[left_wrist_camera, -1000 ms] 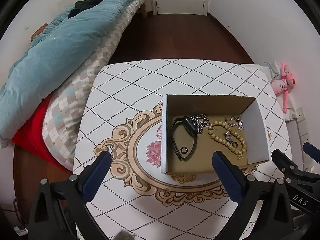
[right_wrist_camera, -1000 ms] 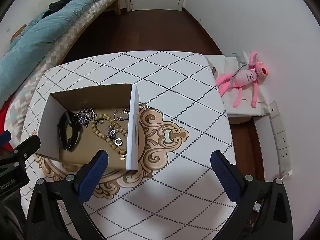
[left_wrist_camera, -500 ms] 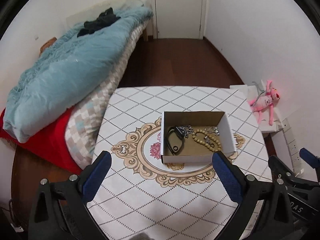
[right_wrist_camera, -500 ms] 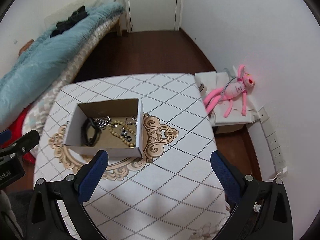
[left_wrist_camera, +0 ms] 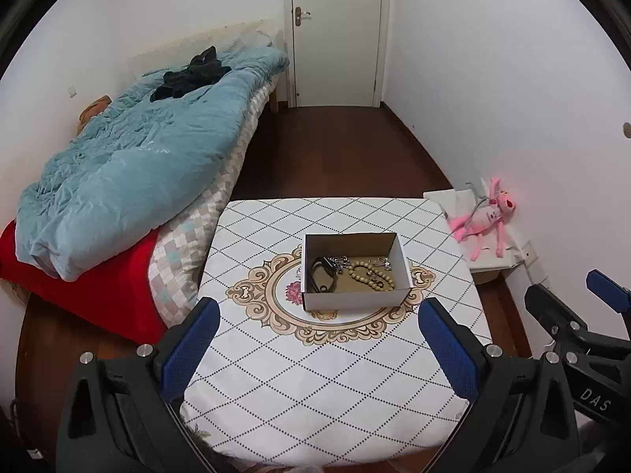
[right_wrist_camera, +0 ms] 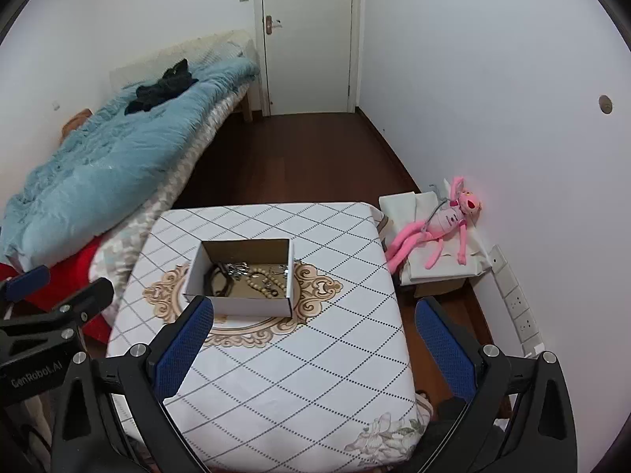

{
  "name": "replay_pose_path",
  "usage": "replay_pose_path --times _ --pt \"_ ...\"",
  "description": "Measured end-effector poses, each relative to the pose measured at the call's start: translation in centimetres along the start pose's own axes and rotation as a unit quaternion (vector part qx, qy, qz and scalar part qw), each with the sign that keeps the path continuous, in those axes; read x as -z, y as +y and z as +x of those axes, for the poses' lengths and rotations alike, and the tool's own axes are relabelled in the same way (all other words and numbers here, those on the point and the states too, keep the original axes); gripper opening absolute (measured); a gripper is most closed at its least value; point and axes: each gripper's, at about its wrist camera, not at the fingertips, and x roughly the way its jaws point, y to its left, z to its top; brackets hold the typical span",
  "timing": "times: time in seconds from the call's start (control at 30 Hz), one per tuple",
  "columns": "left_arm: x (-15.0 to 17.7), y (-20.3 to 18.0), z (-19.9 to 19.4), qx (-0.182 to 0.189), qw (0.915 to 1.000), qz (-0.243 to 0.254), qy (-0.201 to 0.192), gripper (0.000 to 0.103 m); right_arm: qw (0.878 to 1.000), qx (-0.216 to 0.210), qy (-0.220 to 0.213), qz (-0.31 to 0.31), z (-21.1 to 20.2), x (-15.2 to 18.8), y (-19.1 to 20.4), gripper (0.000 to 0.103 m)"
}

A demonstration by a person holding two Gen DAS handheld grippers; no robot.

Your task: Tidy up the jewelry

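Centrally on the patterned surface (left_wrist_camera: 315, 386) sits an open cardboard box (left_wrist_camera: 355, 299), resting over the ornate oval medallion printed on the cloth. Inside it lie a black band (left_wrist_camera: 321, 278) at the left end, a silvery chain (left_wrist_camera: 342, 263) just beside it, and a string of tan beads (left_wrist_camera: 370, 274) toward the right, with small metal pieces among the beads that are too small to tell apart. All the jewelry seen is within the box walls.

Both sets of tongs are raised well above and back from the surface. The left tongs (left_wrist_camera: 315, 343) stand wide open and hold nothing; the right tongs (right_wrist_camera: 315, 339) are likewise spread apart and empty. The box sits between each pair's blue pads in its own view, though far beyond them.

Around the box the cloth lies bare on every side. The left edge of the surface is close against the bed (left_wrist_camera: 130, 173) with its blue duvet; off the right edge a pink plush toy (right_wrist_camera: 441, 224) lies on a low white stand by the wall.
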Motion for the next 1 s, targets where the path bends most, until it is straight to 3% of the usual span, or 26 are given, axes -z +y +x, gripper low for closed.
replay_pose_path --times 0.47,0.7,1.0 --pt "1.4 0.8 -3.5 -0.007 0.9999 -0.014 -0.005 0.103 1.000 -0.015 -0.018 -0.009 -5.4 1.1 0.4 0.103" --pt "1.1 0.6 -2.2 -0.007 0.9998 -0.012 0.011 0.103 1.000 -0.009 -0.011 -0.006 -4.7 0.9 0.5 0.103" --pt "-1.1 0.2 1.2 -0.023 0.9994 -0.012 0.024 0.103 1.000 0.007 0.017 0.004 -0.4 -0.6 0.4 0.103"
